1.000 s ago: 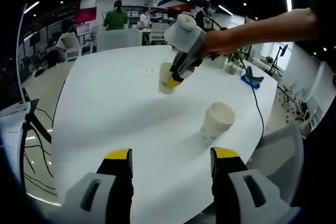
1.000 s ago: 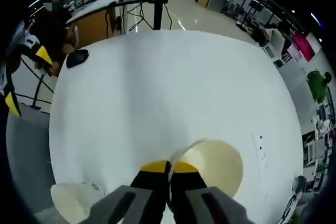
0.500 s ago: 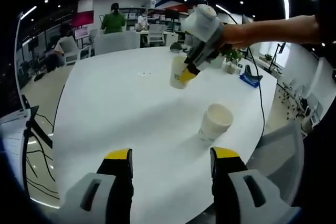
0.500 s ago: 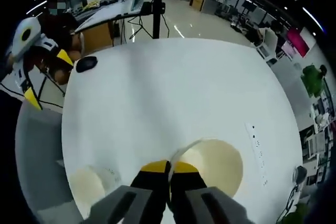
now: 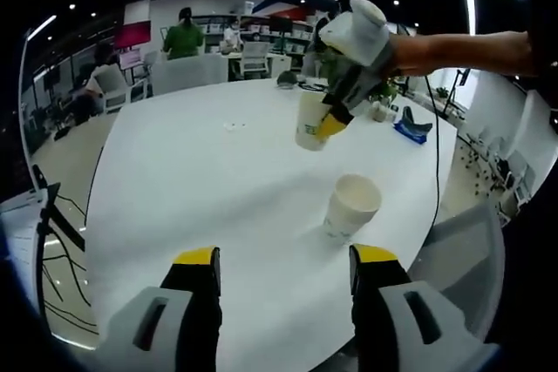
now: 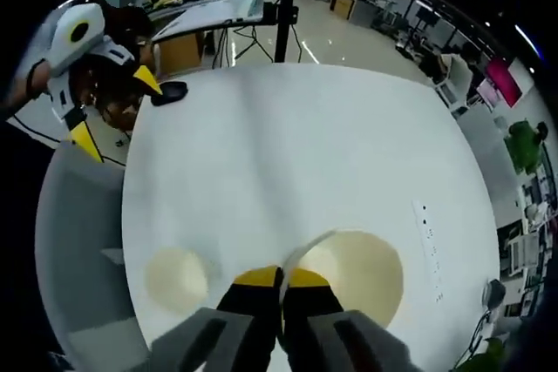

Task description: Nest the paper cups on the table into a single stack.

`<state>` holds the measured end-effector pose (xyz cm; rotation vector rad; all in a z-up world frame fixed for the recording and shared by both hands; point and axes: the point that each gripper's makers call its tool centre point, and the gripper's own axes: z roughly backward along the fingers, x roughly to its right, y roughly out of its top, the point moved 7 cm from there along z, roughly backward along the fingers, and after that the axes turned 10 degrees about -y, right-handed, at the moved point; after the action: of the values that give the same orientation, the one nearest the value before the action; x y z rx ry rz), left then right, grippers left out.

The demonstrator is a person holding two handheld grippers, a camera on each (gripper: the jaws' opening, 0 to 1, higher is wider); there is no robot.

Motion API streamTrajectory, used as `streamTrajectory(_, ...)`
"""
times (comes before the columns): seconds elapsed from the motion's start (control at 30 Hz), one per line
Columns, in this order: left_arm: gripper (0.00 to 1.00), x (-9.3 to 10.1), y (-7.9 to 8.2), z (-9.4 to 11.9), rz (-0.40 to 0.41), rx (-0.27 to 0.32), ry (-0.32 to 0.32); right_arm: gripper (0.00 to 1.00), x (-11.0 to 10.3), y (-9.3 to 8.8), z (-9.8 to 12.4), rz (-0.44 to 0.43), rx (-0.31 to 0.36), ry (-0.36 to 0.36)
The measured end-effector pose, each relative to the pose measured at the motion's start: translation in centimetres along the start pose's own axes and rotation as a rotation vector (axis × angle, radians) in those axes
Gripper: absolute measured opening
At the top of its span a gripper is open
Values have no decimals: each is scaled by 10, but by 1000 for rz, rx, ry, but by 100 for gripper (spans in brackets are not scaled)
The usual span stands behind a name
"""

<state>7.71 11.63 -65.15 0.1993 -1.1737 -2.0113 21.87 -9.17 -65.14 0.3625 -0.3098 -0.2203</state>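
Note:
My right gripper [image 6: 281, 278] is shut on the rim of a white paper cup [image 6: 356, 272], held in the air above the round white table [image 6: 288, 145]. In the left gripper view that held cup [image 5: 311, 119] hangs tilted from the right gripper [image 5: 332, 122], up and left of a second paper cup [image 5: 350, 206] that stands upright on the table [image 5: 192, 189]. From above, the standing cup [image 6: 175, 278] lies to the left of my right jaws. My left gripper [image 5: 283, 259] is open over the table's near edge, holding nothing, and it appears as yellow-tipped jaws [image 6: 109, 106] at the table's far left edge.
A grey chair [image 5: 466, 246] stands at the table's right edge. A small potted plant [image 5: 381, 109] and a blue object [image 5: 410, 128] sit at the far right of the table. A black mouse-like object [image 6: 168, 91] lies near the edge. People sit at desks beyond.
The right gripper has carried its cup up and to the right, closer over the standing cup. The left gripper stays open in place.

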Motion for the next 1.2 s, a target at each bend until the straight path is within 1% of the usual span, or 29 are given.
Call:
streamTrajectory(0.13,58,4,1,-1,-3,0,-2,0,-6,3,12,12,18,13)
streamTrajectory(0.2,58,5,0,-2,-3,-1,-6,0,-9,1,12,4,33,22)
streamTrajectory(0.33,58,6,0,-6,-9,-6,-13,0,-22,-2,24,8,43,39)
streamTrajectory(0.4,58,6,0,-9,-11,-7,-16,0,-33,-1,30,22,45,44)
streamTrajectory(0.53,58,9,1,-14,-18,-8,-24,0,-46,-4,33,45,44,57)
streamTrajectory(0.6,58,9,1,-16,-21,-8,-27,0,-49,-4,34,59,45,55)
streamTrajectory(0.67,58,9,1,-17,-22,-8,-28,0,-56,-6,37,58,46,63)
streamTrajectory(0.77,58,9,0,-18,-25,-9,-29,0,-61,-5,39,69,48,69)
streamTrajectory(0.9,58,9,-1,-18,-25,-9,-27,0,-77,-4,43,83,53,89)
streamTrajectory(1.2,58,12,-2,-17,-28,-7,-22,0,-100,-3,39,124,54,122)
